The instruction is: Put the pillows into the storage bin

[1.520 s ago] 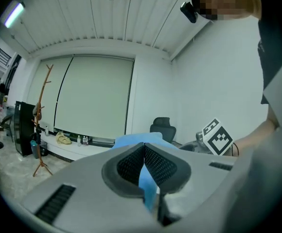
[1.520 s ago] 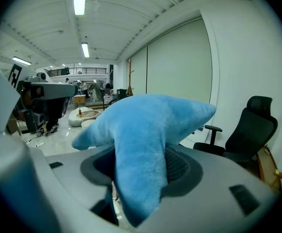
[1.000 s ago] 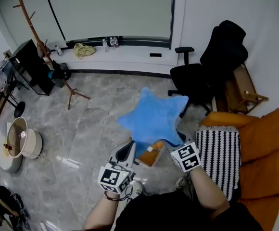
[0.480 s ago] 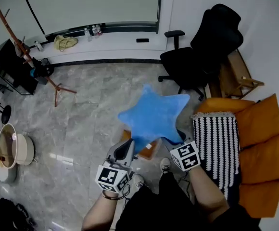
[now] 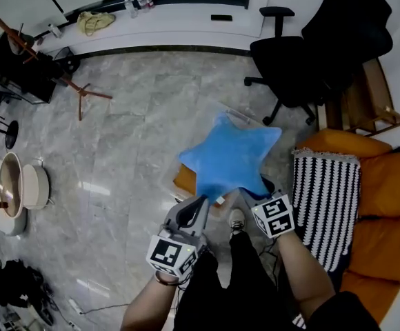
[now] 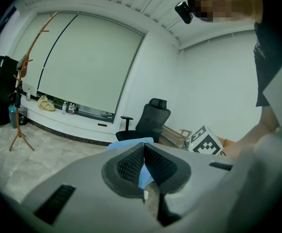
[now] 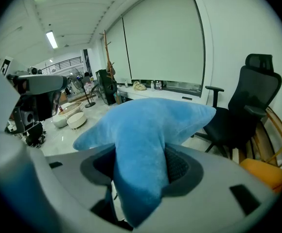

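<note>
A blue star-shaped pillow (image 5: 229,157) hangs in the air in front of me, and my right gripper (image 5: 259,187) is shut on one of its arms. In the right gripper view the pillow (image 7: 141,130) fills the space between the jaws and bulges past both pads. Under it stands a clear storage bin (image 5: 236,114) with something orange (image 5: 185,180) inside. My left gripper (image 5: 198,203) is just left of the pillow's lower arm, shut and holding nothing. In the left gripper view its pads (image 6: 131,163) meet, and the blue pillow (image 6: 126,144) shows behind them.
A black office chair (image 5: 303,54) stands beyond the bin. To the right are a striped cushion (image 5: 324,198), orange sofa cushions (image 5: 390,185) and a wooden frame (image 5: 372,102). A coat stand (image 5: 27,43) and round bowls (image 5: 14,192) are at the left on the marble floor.
Both grippers have come down with the star pillow, which now hangs lower over the clear bin. The head view has tipped further down towards the floor.
</note>
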A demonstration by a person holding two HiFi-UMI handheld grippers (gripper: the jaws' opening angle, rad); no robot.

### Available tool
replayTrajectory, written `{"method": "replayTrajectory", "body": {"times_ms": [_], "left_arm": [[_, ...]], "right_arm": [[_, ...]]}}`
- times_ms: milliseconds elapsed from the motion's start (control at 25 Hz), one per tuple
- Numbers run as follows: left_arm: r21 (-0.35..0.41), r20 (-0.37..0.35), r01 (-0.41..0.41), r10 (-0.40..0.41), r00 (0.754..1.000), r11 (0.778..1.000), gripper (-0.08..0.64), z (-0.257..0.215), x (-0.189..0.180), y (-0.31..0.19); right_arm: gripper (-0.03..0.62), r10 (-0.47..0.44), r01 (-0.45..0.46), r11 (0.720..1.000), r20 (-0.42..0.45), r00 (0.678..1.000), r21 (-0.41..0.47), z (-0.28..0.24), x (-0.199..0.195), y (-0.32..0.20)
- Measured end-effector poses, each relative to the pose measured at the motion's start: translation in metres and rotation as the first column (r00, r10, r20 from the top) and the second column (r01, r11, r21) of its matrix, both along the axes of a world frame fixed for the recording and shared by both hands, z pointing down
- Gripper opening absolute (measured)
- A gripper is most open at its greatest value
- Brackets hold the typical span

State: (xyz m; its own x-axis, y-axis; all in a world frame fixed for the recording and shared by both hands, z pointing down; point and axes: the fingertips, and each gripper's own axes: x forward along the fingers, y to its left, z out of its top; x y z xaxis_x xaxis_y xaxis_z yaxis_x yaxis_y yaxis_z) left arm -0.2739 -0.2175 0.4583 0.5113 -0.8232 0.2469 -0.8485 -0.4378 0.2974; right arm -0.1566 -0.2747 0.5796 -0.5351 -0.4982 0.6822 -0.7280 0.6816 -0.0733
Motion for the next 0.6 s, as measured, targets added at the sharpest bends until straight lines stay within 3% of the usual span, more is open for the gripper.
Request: {"method": "replayTrajectory", "body": {"times_ms": [600], "left_arm": [[-0.2,-0.02,0.079,-0.085,0.996,0.977,0.008,0.206,0.007,-0.041]], "right_arm": [[0.255,-0.064,0.053,0.981,-0.057,0.996,-0.185,0.222,-0.014,-0.061]]}}
